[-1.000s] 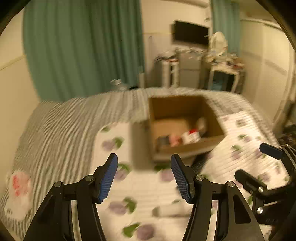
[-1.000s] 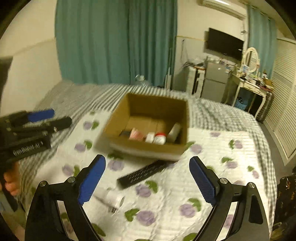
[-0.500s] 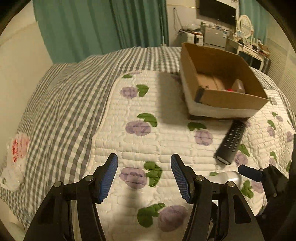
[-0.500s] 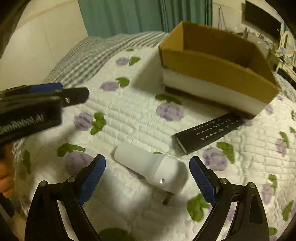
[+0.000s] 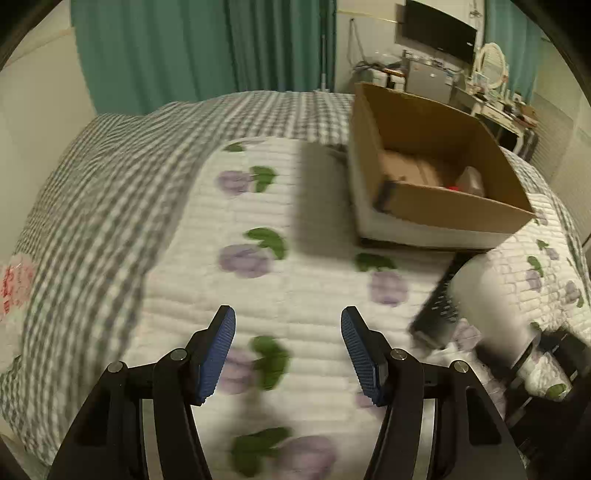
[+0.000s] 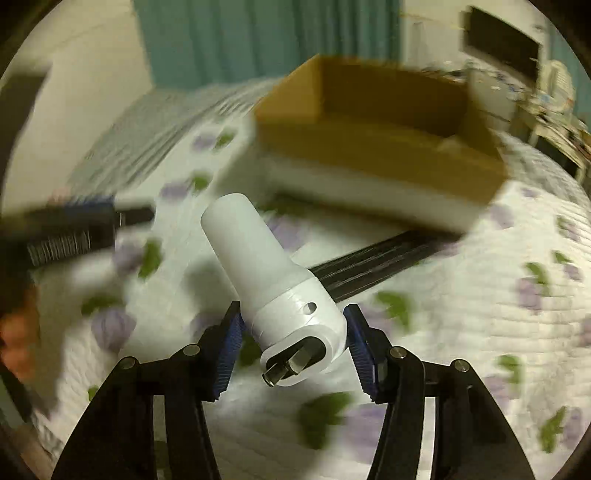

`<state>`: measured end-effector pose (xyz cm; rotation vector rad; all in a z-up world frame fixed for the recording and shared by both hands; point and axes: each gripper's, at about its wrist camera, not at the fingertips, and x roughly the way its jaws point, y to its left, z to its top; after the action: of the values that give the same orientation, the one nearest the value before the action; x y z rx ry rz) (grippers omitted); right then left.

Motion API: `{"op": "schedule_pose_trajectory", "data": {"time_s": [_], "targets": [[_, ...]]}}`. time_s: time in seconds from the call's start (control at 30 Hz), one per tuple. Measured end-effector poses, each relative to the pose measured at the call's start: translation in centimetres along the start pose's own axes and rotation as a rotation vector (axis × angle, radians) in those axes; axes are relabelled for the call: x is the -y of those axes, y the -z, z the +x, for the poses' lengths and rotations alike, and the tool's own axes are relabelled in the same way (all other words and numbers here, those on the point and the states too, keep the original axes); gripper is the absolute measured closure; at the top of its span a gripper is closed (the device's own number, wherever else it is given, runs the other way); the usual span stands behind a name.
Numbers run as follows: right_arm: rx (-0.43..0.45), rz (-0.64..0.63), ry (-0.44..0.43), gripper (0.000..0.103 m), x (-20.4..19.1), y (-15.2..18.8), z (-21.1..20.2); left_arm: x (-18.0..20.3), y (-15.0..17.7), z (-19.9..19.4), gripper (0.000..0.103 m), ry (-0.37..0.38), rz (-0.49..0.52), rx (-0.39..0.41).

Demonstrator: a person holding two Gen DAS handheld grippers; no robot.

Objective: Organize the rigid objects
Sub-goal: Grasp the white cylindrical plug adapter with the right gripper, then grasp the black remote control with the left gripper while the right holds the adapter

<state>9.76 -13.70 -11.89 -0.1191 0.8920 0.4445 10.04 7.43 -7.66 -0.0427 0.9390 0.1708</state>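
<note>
My right gripper (image 6: 293,343) is shut on a white plastic cylinder (image 6: 266,273) with a metal stub at its near end, held tilted above the quilt. The cylinder also shows at the right of the left wrist view (image 5: 487,295). A black remote control (image 6: 376,254) lies on the quilt just behind it, also seen in the left wrist view (image 5: 437,310). An open cardboard box (image 6: 369,144) (image 5: 436,177) holding several small items stands beyond. My left gripper (image 5: 288,350) is open and empty over the quilt, left of the remote.
A white quilt with purple flowers (image 5: 280,258) covers a grey checked bedspread (image 5: 110,184). Green curtains (image 5: 203,51), a TV (image 5: 439,31) and a cluttered dresser (image 5: 495,99) stand behind the bed. The left gripper's body (image 6: 70,229) shows at left in the right view.
My right gripper has closed on the white cylinder and lifted it off the quilt. The left gripper has shifted slightly, still open.
</note>
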Motion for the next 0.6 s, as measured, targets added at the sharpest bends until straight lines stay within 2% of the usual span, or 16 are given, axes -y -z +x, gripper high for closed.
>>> {"op": "schedule_pose_trajectory", "data": {"time_s": [0.17, 0.23, 0.33, 0.43, 0.6], "targets": [[0.016, 0.093, 0.171, 0.049, 5.9, -1.2, -2.4, 5.0, 0.0, 1.1, 0.040, 0.060, 0.072, 0.004], [0.005, 0.124, 0.211, 0.049, 7.7, -1.4, -2.3, 7.1, 0.0, 1.7, 0.041, 0.095, 0.107, 0.007], [0.003, 0.154, 0.223, 0.049, 9.5, -1.3, -1.6, 10.3, 0.2, 3.1, 0.041, 0.157, 0.160, 0.004], [-0.011, 0.181, 0.218, 0.049, 10.8, -0.9, -0.7, 13.1, 0.4, 5.1, 0.041, 0.208, 0.220, -0.046], [-0.043, 0.258, 0.181, 0.049, 12.3, -0.1, 1.4, 16.4, -0.1, 8.2, 0.041, 0.209, 0.288, -0.082]]}}
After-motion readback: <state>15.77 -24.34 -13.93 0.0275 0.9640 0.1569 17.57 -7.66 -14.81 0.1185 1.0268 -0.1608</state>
